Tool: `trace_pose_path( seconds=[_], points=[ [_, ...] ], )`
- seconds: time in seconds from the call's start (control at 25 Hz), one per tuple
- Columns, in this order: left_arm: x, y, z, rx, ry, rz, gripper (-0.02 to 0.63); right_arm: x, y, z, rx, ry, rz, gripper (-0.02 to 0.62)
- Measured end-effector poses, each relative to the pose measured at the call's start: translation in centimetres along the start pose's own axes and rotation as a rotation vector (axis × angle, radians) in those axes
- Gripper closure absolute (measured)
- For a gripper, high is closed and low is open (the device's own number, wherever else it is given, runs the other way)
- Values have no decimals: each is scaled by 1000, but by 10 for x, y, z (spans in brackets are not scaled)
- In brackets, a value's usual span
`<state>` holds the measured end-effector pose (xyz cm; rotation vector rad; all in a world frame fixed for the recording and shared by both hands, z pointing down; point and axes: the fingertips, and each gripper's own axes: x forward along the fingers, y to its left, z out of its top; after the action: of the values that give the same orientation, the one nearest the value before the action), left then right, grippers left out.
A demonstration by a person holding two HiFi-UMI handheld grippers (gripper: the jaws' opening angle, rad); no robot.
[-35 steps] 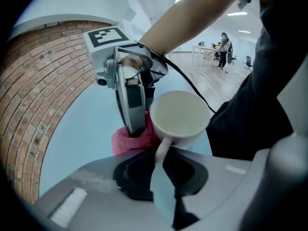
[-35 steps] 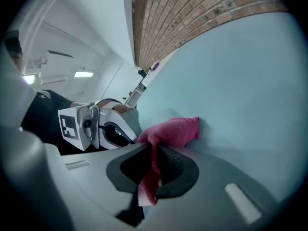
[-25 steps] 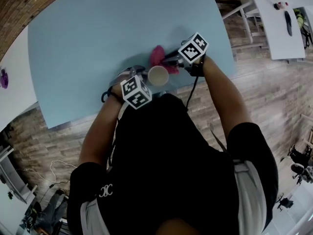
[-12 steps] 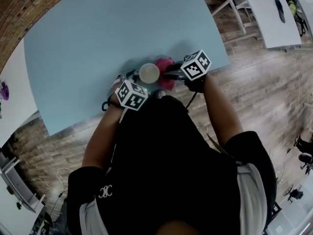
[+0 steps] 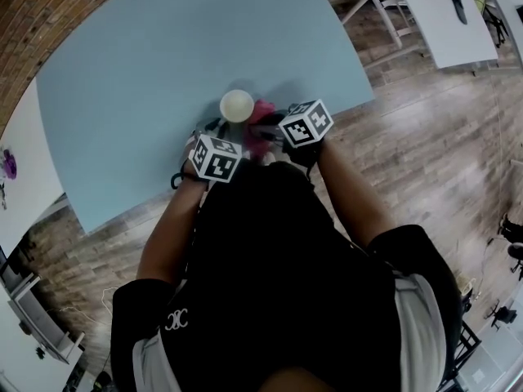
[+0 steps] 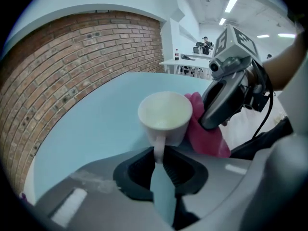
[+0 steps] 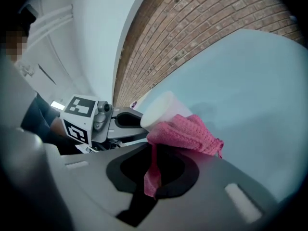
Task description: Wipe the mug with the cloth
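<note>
A cream mug (image 5: 237, 104) stands above the light blue table (image 5: 147, 64), near its front edge. My left gripper (image 5: 224, 131) is shut on the mug's handle (image 6: 158, 149); the mug (image 6: 165, 114) rises just past the jaws, mouth up. My right gripper (image 5: 266, 126) is shut on a pink cloth (image 5: 261, 113). The cloth (image 7: 185, 131) is bunched against the side of the mug (image 7: 161, 109), and one strip of it hangs between the right jaws. In the left gripper view the cloth (image 6: 204, 130) lies against the mug's right side, under the right gripper (image 6: 225, 102).
The table's front edge (image 5: 270, 149) runs just under both grippers, right by the person's body. White tables (image 5: 441, 15) stand on the wooden floor at the upper right. A brick wall (image 6: 72, 66) runs beyond the table's far side.
The left gripper has rolled and swung the mug from the right of its cube to beyond it. The right gripper carried the cloth from the mug's far side round to its right side.
</note>
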<state>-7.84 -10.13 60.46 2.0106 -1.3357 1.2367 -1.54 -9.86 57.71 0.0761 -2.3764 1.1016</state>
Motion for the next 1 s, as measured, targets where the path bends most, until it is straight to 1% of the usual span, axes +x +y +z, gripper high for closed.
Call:
trace_pose_path(
  seconds=[0.12,0.24,0.32,0.48,0.56,0.64,0.72,0.84,0.96,1.0],
  points=[
    [0,-11,3,-19,5,-60,548,3,-1,10,4,-30,-15,558],
    [0,-23,5,-59,18,-117,549,5,-4,18,-2,-47,-41,558],
    [-1,-28,5,-79,18,-140,550,5,-6,17,-45,-24,-81,558],
    [-1,-35,7,-120,6,-206,551,7,-8,18,-167,30,-164,559],
    [-2,-35,11,-137,-8,-221,551,10,-7,19,-212,54,-185,558],
    [-3,-35,13,-158,-10,-229,551,15,-2,17,-250,85,-186,558],
    [-2,-36,14,-156,-11,-236,551,20,1,14,-295,111,-194,559],
    [-3,-35,17,-133,-40,-253,548,22,2,14,-343,126,-221,558],
    [-7,-34,18,-117,-42,-257,543,21,-2,19,-337,107,-235,558],
    [-8,-36,17,-103,-42,-264,520,20,-5,22,-325,90,-240,558]
  ],
)
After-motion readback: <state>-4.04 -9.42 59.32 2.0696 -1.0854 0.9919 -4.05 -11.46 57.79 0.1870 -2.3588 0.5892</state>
